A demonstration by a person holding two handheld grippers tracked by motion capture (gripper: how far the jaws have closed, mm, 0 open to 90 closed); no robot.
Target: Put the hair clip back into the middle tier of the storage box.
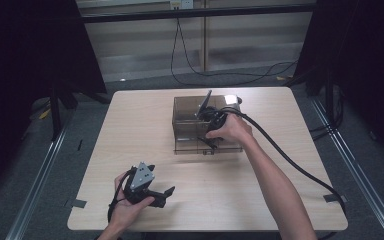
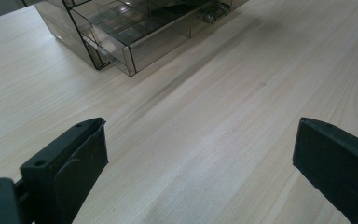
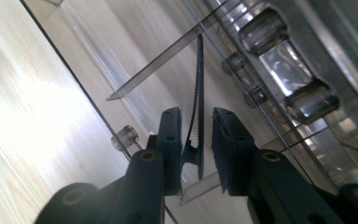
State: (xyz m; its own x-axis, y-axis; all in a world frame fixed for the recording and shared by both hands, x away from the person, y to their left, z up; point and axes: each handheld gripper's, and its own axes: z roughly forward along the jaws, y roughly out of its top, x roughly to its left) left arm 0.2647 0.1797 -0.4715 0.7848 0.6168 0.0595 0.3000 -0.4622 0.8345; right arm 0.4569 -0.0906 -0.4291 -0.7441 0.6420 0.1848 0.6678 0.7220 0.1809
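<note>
Thin black serrated strip (image 3: 199,100) pinched between right gripper (image 3: 196,140) jaws over clear drawer organizer (image 1: 187,125), long axis pointing to 12 o'clock.

A thin black toothed strip (image 3: 199,100), a comb-like piece with a serrated edge, is standing on edge between the jaws of the right gripper (image 3: 196,149), inside the pulled-out drawer (image 1: 215,146) of the smoky clear plastic organiser (image 1: 187,112). That organiser is sitting at the table's far middle, its lowest drawer hanging open toward the person.
</note>
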